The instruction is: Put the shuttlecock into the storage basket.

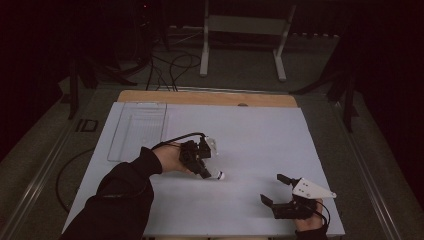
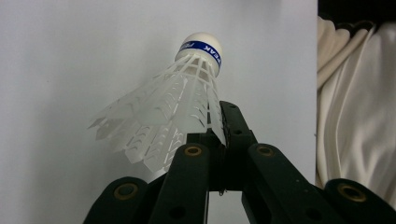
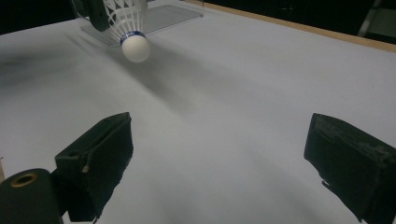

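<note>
— What's the left gripper (image 1: 204, 172) got hold of, there by the clear tray (image 1: 137, 131)?

— A shuttlecock (image 2: 177, 98). The jaws are clamped together on the edge of its white plastic skirt, and the cork nose with the blue band points away from the hand, out toward the open side of the white table (image 1: 250, 140). It sits a little out from the tray's near corner, and going by the shadow under the cork in the right gripper view, I'd say it hangs just clear of the table rather than resting on it.

— Why pinch the skirt and not the cork?

— My guess is that the skirt is the part that gives. The round cork would slip between flat pads; the thin ribs fold slightly and get caught. It also leaves the heavy end free, so it can be set down nose first or passed across.

— And the right gripper (image 1: 281, 191)?

— Farther from the tray, well apart from the shuttlecock, down near the table's front edge. Its jaws stand wide apart with nothing between them, and they face the shuttlecock (image 3: 127, 29), which looks to me like waiting to receive it.

— Is the tray in use?

— It looks bare from here, lying flat along the far left of the table. It could be where the shuttlecock belongs, though I can't tell.
</note>
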`<state>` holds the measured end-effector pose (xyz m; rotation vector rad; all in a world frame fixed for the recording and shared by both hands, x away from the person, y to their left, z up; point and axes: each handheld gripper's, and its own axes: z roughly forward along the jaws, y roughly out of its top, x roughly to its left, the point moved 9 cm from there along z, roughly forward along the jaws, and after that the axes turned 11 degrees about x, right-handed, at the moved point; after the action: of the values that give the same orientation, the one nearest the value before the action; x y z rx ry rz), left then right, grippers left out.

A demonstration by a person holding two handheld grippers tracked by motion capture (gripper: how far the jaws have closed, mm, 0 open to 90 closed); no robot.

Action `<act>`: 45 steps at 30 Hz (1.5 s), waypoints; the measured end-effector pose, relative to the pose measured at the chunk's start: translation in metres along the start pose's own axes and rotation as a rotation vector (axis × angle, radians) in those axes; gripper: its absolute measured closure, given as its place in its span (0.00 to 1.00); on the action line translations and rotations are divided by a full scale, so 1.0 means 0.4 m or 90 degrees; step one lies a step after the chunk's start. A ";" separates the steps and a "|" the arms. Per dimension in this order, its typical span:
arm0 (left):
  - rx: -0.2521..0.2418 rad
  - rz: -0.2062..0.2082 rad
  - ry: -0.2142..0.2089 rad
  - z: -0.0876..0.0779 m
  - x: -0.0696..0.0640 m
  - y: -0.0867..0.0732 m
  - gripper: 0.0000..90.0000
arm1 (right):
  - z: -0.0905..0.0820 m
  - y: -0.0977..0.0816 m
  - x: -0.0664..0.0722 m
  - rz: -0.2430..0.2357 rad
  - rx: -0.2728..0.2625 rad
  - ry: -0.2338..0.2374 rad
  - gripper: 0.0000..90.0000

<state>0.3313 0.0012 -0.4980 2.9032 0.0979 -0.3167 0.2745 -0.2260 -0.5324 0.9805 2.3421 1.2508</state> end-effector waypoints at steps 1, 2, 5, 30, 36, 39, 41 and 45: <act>0.002 0.000 0.000 -0.003 -0.001 -0.001 1.00 | 0.000 0.000 0.001 0.000 -0.001 0.001 0.09; 0.000 0.000 0.000 -0.005 -0.002 -0.002 1.00 | 0.000 0.000 0.001 0.000 -0.001 0.001 0.09; 0.002 0.002 0.000 -0.014 -0.003 -0.006 1.00 | 0.000 0.000 0.000 0.001 -0.001 0.001 0.09; -0.010 0.016 0.016 -0.115 -0.021 -0.011 1.00 | 0.000 -0.001 -0.001 0.001 0.000 0.000 0.09; -0.015 0.014 0.023 -0.137 -0.024 -0.020 1.00 | 0.001 -0.002 0.000 0.001 0.003 0.000 0.09; -0.018 0.011 0.028 -0.147 -0.024 -0.026 1.00 | 0.000 -0.001 0.000 -0.001 0.002 -0.001 0.09; -0.017 0.013 0.029 -0.151 -0.024 -0.029 1.00 | -0.001 -0.001 0.000 0.000 0.001 -0.001 0.09; -0.024 0.003 0.047 -0.166 -0.017 -0.041 1.00 | -0.001 -0.001 0.001 0.000 0.001 -0.002 0.09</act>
<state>0.3369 0.0318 -0.4366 2.8779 0.1074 -0.2054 0.2737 -0.2261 -0.5323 0.9814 2.3413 1.2462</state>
